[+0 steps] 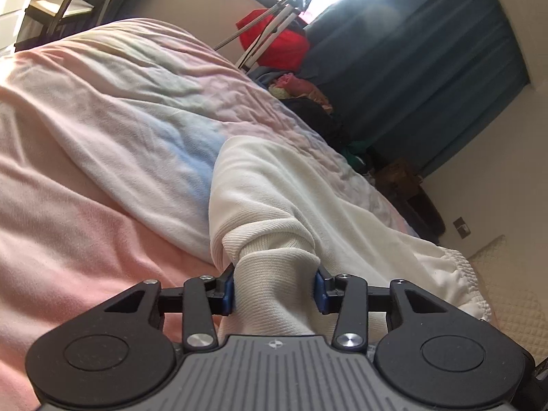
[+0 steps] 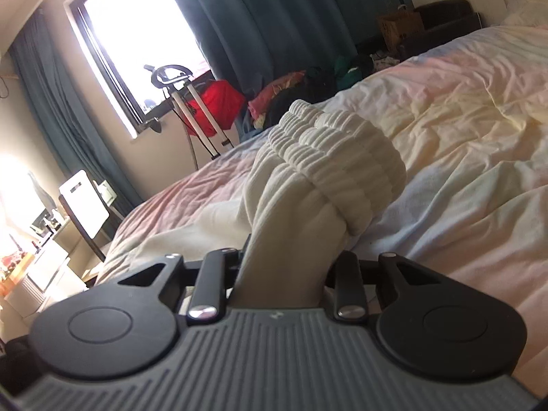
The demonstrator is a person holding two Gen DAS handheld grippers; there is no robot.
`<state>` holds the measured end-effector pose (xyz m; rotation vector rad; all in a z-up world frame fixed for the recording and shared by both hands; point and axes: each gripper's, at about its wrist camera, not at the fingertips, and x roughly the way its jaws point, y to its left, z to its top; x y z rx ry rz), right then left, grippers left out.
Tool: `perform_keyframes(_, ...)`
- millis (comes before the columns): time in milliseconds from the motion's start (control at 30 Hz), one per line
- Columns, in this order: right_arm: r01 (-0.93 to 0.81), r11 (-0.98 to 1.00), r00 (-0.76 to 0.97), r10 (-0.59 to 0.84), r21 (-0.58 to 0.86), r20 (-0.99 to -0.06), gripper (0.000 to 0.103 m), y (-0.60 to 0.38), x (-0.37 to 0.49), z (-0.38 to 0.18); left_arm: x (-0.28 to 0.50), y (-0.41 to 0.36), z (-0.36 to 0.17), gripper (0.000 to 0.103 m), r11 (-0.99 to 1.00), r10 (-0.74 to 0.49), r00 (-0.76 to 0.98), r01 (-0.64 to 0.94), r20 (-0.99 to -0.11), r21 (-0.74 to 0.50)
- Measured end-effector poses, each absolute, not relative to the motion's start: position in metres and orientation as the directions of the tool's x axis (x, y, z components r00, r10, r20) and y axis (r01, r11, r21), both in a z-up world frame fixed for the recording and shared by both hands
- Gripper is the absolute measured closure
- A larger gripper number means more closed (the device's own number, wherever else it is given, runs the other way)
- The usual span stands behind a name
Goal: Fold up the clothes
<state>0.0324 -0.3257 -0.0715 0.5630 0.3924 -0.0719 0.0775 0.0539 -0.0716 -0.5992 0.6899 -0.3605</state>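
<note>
1. Beyond the bed [image 1: 85, 178], a teal curtain [image 1: 428, 78] is hung beside a bright window [image 2: 137, 34]. A red item [image 1: 281, 44] is seen by a metal stand [image 2: 191, 116], and a heap of dark and coloured clothes [image 2: 301, 89] is piled on the far side of the bed. A cardboard box [image 2: 400, 27] is set near a dark piece of furniture against the wall, and a white chair [image 2: 85, 202] is seen at the left of the right wrist view.
2. The bed is covered with a wrinkled pastel blanket [image 2: 462, 109] in pink, blue and cream. Nothing is seen lying between the tools and the garment.
3. The left tool [image 1: 274, 289] is held low over the bed edge and tilted; its blue pads [image 1: 322, 291] are pressed against a ribbed cuff of cream sweatpants [image 1: 291, 198], which fills the gap between them.
4. The right tool [image 2: 284, 267] is likewise tilted, and its jaws are closed on cloth just below the elastic waistband [image 2: 339, 157], which is bunched and raised above the blanket.
5. The sweatpants are cream, thick and soft-looking; they are draped across the blanket from cuff to gathered waistband, with one leg lying flat on the bed.
</note>
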Motion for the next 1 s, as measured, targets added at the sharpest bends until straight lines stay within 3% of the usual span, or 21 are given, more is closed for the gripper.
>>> perform_keyframes(167, 0.185, 0.778, 0.943, 0.032, 0.601, -0.331, 0.076, -0.367, 0.010, -0.039, 0.067, 0.010, -0.027, 0.067, 0.781, -0.540, 0.719, 0.235, -0.438, -0.578)
perform_keyframes(333, 0.237, 0.740, 0.947, -0.031, 0.630, -0.320, 0.077, -0.434, 0.019, -0.009, 0.100, -0.068, 0.008, 0.069, 0.762, -0.596, 0.663, 0.291, -0.452, -0.578)
perform_keyframes(667, 0.401, 0.695, 0.901, -0.182, 0.597, -0.393, 0.077, -0.618, 0.159, 0.033, 0.279, -0.277, 0.024, 0.068, 0.723, -0.662, 0.590, 0.343, -0.462, -0.599)
perform_keyframes(867, 0.491, 0.659, 0.858, -0.251, 0.570, -0.448, 0.077, -0.678, 0.230, -0.016, 0.377, -0.348, -0.031, 0.067, 0.725, -0.675, 0.529, 0.347, -0.515, -0.595)
perform_keyframes(1000, 0.505, 0.621, 0.857, -0.282, 0.599, -0.430, 0.077, -0.659, 0.211, -0.089, 0.395, -0.367, -0.086, 0.064, 0.746, -0.663, 0.513, 0.397, -0.545, -0.534)
